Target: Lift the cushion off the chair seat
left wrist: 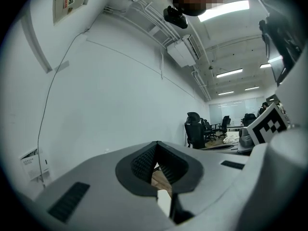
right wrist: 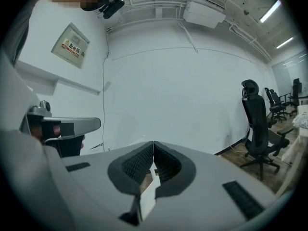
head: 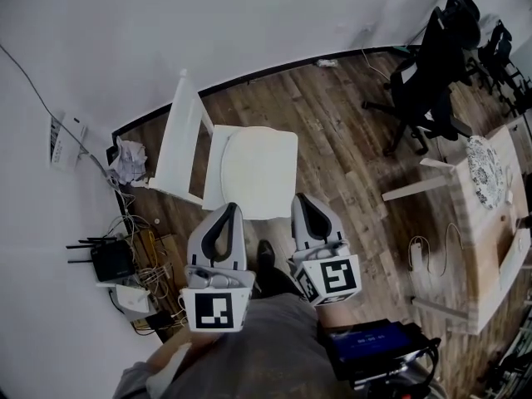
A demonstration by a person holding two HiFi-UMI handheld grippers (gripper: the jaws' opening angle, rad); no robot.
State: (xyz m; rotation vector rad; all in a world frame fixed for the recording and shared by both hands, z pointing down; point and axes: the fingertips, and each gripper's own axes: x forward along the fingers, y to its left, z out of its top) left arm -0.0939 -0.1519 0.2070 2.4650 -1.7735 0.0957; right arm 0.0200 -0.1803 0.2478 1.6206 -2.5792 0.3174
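Wood floor (head: 332, 131) beside a white wall (head: 249, 15) carries a white chair (head: 179, 140) whose pale round cushion (head: 245, 166) lies flat on the seat, not yet lifted, while left claw (head: 230, 208) and right claw (head: 301, 199), both closed and empty, hover near the seat's front edge.

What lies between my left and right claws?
In the head view, a dark shoe on the brown wooden floor shows between the left claw and the right claw.
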